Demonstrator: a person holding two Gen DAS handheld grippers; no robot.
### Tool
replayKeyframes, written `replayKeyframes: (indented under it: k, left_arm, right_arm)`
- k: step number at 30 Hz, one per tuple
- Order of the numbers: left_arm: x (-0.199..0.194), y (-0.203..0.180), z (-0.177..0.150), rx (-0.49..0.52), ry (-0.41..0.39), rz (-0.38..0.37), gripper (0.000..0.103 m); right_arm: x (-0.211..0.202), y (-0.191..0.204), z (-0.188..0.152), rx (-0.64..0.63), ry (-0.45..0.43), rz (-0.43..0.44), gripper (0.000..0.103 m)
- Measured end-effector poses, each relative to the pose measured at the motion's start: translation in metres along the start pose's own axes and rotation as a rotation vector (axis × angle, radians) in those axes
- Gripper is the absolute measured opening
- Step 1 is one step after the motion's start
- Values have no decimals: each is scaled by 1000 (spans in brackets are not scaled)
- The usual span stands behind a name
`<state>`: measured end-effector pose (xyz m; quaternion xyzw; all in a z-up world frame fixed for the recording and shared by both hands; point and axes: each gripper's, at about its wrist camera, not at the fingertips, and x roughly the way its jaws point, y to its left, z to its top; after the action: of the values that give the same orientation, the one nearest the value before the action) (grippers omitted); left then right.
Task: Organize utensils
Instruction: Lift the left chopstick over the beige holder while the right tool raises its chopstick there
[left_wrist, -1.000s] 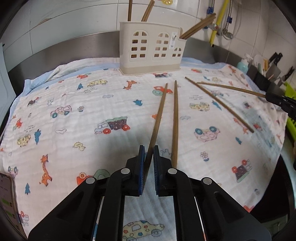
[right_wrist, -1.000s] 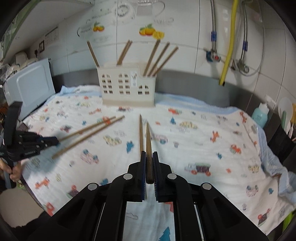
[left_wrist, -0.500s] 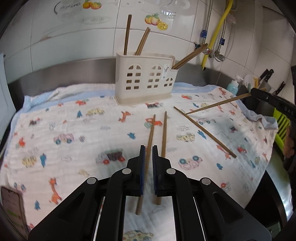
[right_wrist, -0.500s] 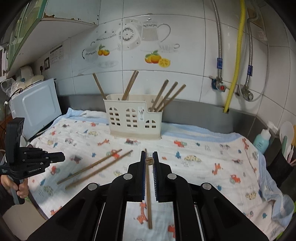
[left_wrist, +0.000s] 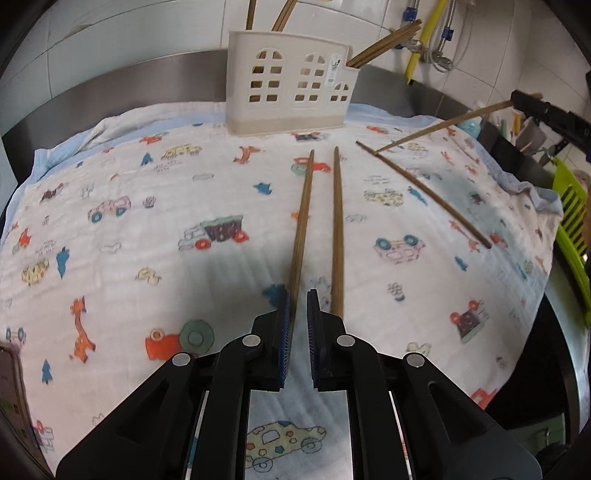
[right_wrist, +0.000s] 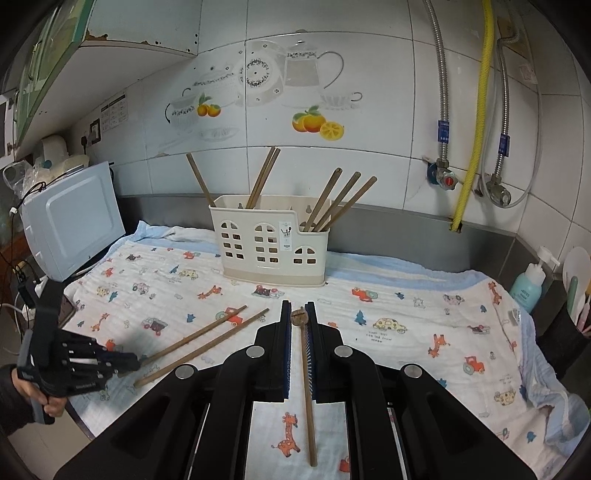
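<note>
Surface: bench (right_wrist: 424, 236) of stainless steel below a white tiled wall, covered by a cartoon-print cloth (left_wrist: 155, 221).
Holder: cream utensil holder (right_wrist: 271, 245) stands upright at the back of the cloth; six chopsticks lean inside it, three in the low right compartment.
Left gripper (left_wrist: 298, 314): low over the cloth, jaws narrowly apart around the near end of one chopstick (left_wrist: 302, 218); whether the pads press on it cannot be told.
Neighbouring stick: second chopstick (left_wrist: 337, 229) lies flat just beside the first, outside the right finger.
Right gripper (right_wrist: 299, 325): raised, jaws closed on a lifted chopstick (right_wrist: 307, 387), thick end between the fingertips, thin end toward the cloth.
Loose stick: fourth chopstick (left_wrist: 424, 194) lies diagonally on the cloth, right of the pair.
</note>
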<state>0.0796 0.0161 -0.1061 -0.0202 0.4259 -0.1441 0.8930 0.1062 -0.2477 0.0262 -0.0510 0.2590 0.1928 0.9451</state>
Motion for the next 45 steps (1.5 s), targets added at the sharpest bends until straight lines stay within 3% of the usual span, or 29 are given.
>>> replayKeyframes:
  k: [3,8,12,14,20,25,35,45]
  left_arm:
    - [2,0,-3,2,2,15,17]
    - [6,0,-6,23,6,41,17]
    - [7,-11,-7,95,7,104,14]
    - [8,-19,-6,133,10,129,7]
    - [7,-10,3,53,30,37,6]
    - [-11,-7,16,8,-28,-12,5]
    - [-41,-7,57,3,-197,15,5]
    - [-47,-13,89,18,-271,19,5]
  right_arm:
    - [0,-1,1,-3,-2,-1,7]
    - [0,-1,2,-3,-1,-3,7]
    - [2,-1,2,-1,4,-3,7]
    - [3,-1,2,-2,3,-3,7]
    - [2,1,6,-8,-5,-1,7]
    - [3,2,7,-11,-6,1,7]
    - [5,6,16,-11,-19,6,7]
    - [9,7,34,-15,-43,17,7]
